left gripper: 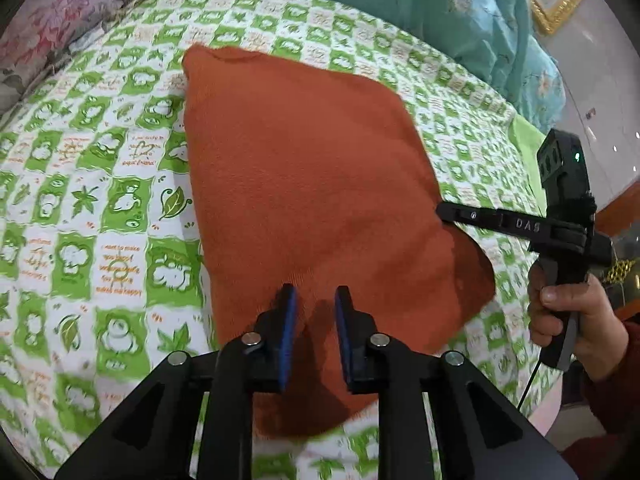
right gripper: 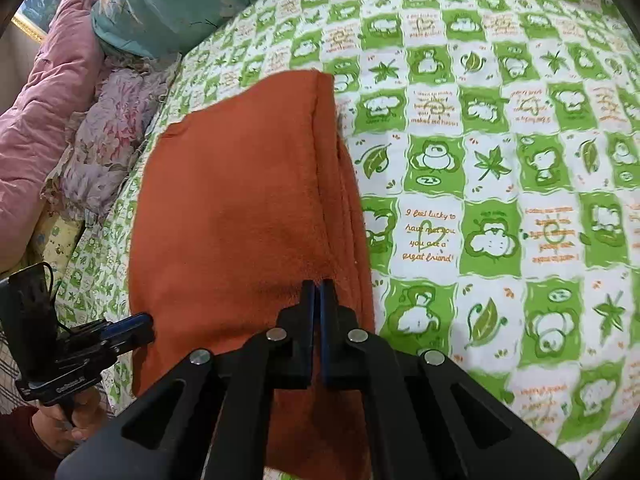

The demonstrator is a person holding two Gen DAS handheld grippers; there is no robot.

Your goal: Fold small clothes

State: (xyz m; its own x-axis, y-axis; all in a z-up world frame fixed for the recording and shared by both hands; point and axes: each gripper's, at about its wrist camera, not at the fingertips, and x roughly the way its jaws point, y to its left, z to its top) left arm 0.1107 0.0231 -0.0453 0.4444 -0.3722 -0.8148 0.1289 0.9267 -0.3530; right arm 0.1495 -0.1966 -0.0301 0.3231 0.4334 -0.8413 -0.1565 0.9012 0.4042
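A green-and-white checked bedsheet (right gripper: 492, 184), printed with cartoon bears, leaves and small orange verses, is covering the bed. A teal floral quilt (left gripper: 460, 12) is lying bunched at its far edge, beside a pink padded quilt (right gripper: 44, 120) and a floral pillow (right gripper: 108, 140). A gilt picture frame (left gripper: 560, 4) is showing behind.

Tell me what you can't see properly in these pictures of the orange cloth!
- Orange cloth: its near edge hides under the left gripper in the left wrist view.
- Right gripper: whether its shut tips pinch any cloth is unclear in the right wrist view.
- What garment it is: folded over, no telling.
- Bedsheet: its small writing is mostly blurred.
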